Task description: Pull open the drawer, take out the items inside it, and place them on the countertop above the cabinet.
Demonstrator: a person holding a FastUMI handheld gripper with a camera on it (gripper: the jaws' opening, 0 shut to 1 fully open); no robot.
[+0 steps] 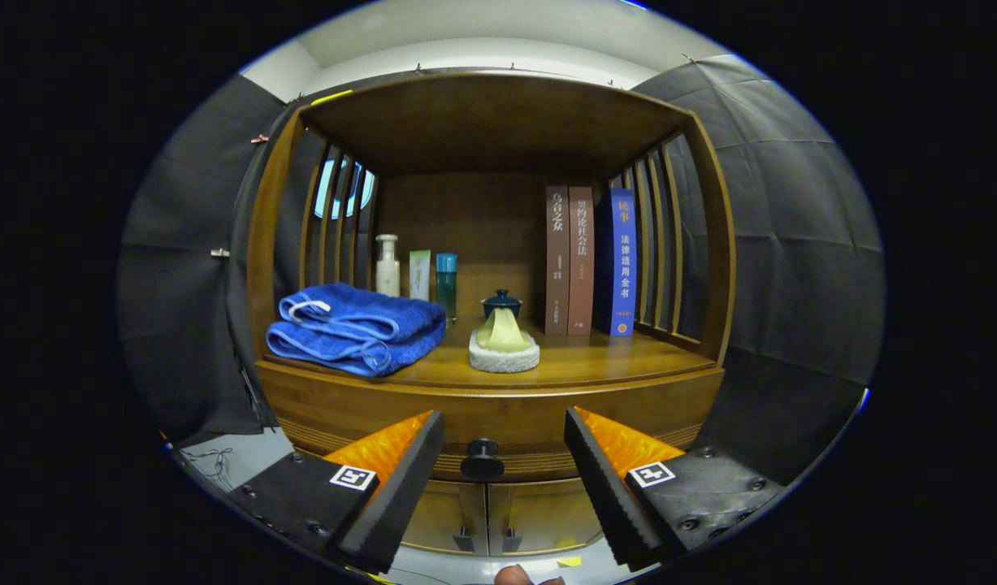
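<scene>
Spread apart and gripping nothing, the gripper (505, 443) is framing the round dark knob (483, 459) of the shut wooden drawer (498, 418) under the countertop (612, 361), and closing off-centre is risking a slip off this small knob.

Countertop (596, 361): above the drawer (498, 414).
Left front corner: folded towel (356, 325).
Behind towel, toward back edge: three bottles (417, 275) in a row.
Centre front: lidded cup (502, 303) behind a stone stand (504, 353).
Right back: three upright books (589, 260).
Drawer knob (483, 460): between the spread fingers of the gripper (505, 443), untouched.
</scene>
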